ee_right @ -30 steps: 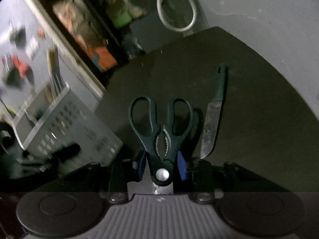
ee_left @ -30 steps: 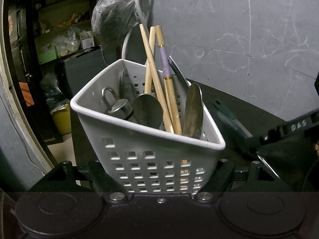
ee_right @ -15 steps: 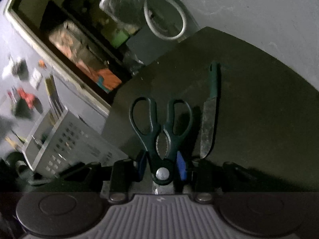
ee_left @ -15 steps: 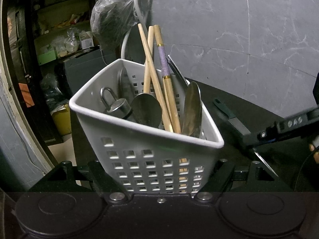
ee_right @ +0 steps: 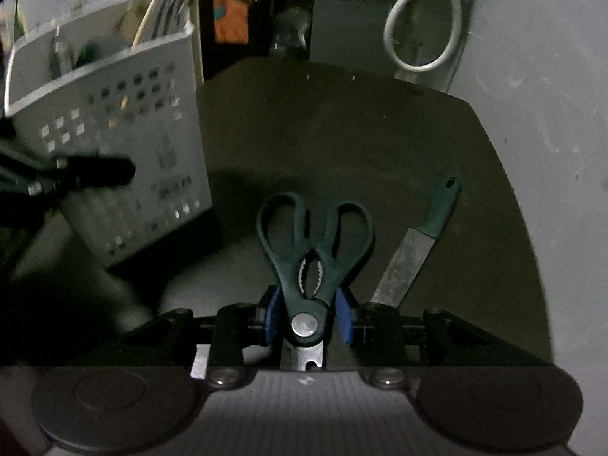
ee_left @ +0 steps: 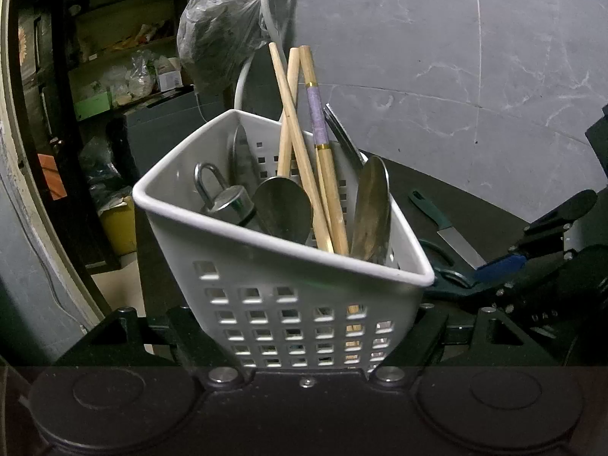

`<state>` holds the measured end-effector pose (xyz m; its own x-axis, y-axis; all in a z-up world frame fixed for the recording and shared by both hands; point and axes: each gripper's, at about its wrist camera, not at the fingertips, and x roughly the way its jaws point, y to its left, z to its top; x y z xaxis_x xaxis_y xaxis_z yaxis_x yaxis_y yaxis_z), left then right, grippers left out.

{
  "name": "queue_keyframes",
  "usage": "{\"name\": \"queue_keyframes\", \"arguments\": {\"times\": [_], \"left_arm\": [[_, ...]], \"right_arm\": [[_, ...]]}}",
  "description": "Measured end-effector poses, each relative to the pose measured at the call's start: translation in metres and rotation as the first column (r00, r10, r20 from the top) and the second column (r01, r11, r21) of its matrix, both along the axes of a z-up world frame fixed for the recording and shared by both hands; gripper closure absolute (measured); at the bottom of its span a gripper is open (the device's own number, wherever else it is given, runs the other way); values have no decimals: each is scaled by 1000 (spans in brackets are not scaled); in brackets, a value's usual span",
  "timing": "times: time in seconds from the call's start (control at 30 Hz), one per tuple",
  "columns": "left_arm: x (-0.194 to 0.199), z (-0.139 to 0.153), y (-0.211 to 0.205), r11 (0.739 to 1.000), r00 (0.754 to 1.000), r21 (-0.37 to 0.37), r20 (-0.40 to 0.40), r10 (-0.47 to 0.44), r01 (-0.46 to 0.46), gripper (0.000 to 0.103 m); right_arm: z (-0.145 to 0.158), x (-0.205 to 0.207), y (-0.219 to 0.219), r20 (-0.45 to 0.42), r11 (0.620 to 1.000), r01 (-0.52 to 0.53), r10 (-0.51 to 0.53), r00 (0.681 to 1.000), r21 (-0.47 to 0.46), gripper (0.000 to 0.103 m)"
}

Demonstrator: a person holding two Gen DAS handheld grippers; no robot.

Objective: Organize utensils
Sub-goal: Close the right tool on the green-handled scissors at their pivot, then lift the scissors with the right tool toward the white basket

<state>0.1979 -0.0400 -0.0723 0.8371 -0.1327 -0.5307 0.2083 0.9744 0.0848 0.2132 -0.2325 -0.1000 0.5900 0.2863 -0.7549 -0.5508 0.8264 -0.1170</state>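
Currently the right tool (ee_right: 307, 313) pinches the scissors (ee_right: 313, 262) at the pivot, while the left tool (ee_left: 304, 336) clamps the basket (ee_left: 288, 288) (at 10 o'clock from the scissors); advise lowering blades-first, clear of chopsticks (ee_left: 300, 144).

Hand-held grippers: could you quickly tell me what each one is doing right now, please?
Left hand-held gripper: closed on the white utensil basket.
Right hand-held gripper: closed on the black scissors.
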Motion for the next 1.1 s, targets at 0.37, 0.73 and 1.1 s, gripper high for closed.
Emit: {"name": "queue_keyframes", "arguments": {"times": [0.37, 0.73, 1.1], "left_arm": [[2, 0, 1, 1000, 1000, -8, 3, 6, -6, 23], [2, 1, 0, 1000, 1000, -3, 6, 5, -5, 23], [2, 1, 0, 1000, 1000, -3, 6, 6, -6, 23]], "right_arm": [[6, 6, -14, -172, 988, 104, -84, 982, 111, 77], [-9, 22, -85, -446, 649, 392, -89, 890, 652, 77], [-14, 30, -101, -483, 422, 442, -11, 876, 792, 76]]}}
